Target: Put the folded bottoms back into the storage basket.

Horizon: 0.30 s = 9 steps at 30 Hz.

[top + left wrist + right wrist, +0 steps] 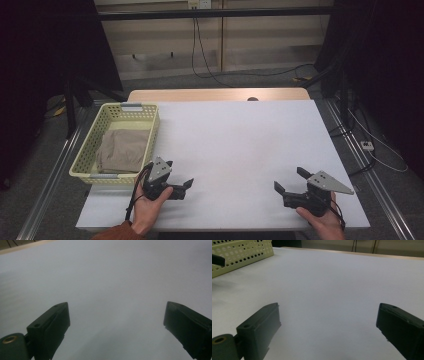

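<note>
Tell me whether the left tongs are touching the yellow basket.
Apart. The high view shows white table between the left tongs and the basket; the left gripper view shows open jaws over bare table.

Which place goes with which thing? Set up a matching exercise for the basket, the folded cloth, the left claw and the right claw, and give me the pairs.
Things:
1. basket
2. folded cloth
3. left claw
4. right claw

Places:
A. near the table's front right corner, held open above the white top
B. lying inside the yellow container
C. at the table's left edge
D. just right of the basket's near corner, held open

Pairs: 1-C, 2-B, 3-D, 4-A
</note>
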Motion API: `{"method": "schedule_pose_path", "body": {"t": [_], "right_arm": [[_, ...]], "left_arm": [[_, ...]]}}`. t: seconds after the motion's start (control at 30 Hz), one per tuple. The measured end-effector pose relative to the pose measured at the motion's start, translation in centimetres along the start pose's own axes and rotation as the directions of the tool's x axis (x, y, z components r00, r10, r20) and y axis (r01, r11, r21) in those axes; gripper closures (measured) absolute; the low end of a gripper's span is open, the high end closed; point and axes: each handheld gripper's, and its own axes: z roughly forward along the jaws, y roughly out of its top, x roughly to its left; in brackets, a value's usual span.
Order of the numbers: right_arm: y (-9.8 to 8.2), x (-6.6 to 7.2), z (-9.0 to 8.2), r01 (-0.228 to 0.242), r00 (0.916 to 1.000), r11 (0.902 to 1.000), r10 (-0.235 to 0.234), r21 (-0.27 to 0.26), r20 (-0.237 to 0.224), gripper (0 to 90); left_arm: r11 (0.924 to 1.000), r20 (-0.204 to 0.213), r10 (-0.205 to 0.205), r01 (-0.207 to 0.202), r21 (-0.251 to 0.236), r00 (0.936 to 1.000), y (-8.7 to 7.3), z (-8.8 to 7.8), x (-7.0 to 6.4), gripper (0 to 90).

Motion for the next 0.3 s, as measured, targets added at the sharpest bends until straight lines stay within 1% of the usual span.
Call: {"method": "schedule_pose_path", "body": {"t": [0.03,0.1,0.13,0.17,0.2,0.23,0.27,0.3], "right_arm": [[0.00,-0.01,0.01,0.000,1.0000,1.0000,0.000,0.000,-0.001,4.7],[-0.01,-0.04,0.01,0.001,1.0000,1.0000,-0.001,0.000,-0.003,4.7],[0.00,-0.05,0.01,-0.001,1.0000,1.0000,0.001,0.001,-0.001,4.7],[0.01,-0.06,0.02,-0.002,1.0000,1.0000,0.002,0.000,-0.001,4.7],[0.02,-0.06,0.03,-0.001,1.0000,1.0000,0.001,-0.001,-0.003,4.7],[0.02,-0.02,0.03,0.000,1.0000,1.0000,0.000,-0.001,-0.003,4.7],[0.01,-0.01,0.04,0.000,1.0000,1.0000,0.000,0.001,-0.002,4.7],[0.01,-0.02,0.08,-0.001,1.0000,1.0000,0.001,0.002,-0.003,4.7]], "left_arm": [[0.9999,-0.002,0.001,-0.001,-0.010,1.0000,0.03,-0.05,0.04,6.8],[0.9996,-0.018,-0.019,0.019,-0.021,0.9997,0.07,-0.22,0.13,6.8],[0.9988,-0.026,-0.034,0.033,-0.036,0.9991,0.06,-0.28,0.20,6.8],[0.9985,-0.026,-0.038,0.037,-0.041,0.9989,0.12,-0.39,0.36,6.8],[0.9983,-0.017,-0.038,0.038,-0.045,0.9991,0.27,-0.57,0.57,7.1],[0.9979,-0.024,-0.036,0.035,-0.054,0.9991,0.42,-0.72,0.71,7.8],[0.9980,-0.049,-0.029,0.026,-0.058,0.9983,0.46,-0.78,0.72,7.8],[0.9983,-0.061,-0.026,0.022,-0.053,0.9978,0.41,-0.69,0.69,7.1]]}}
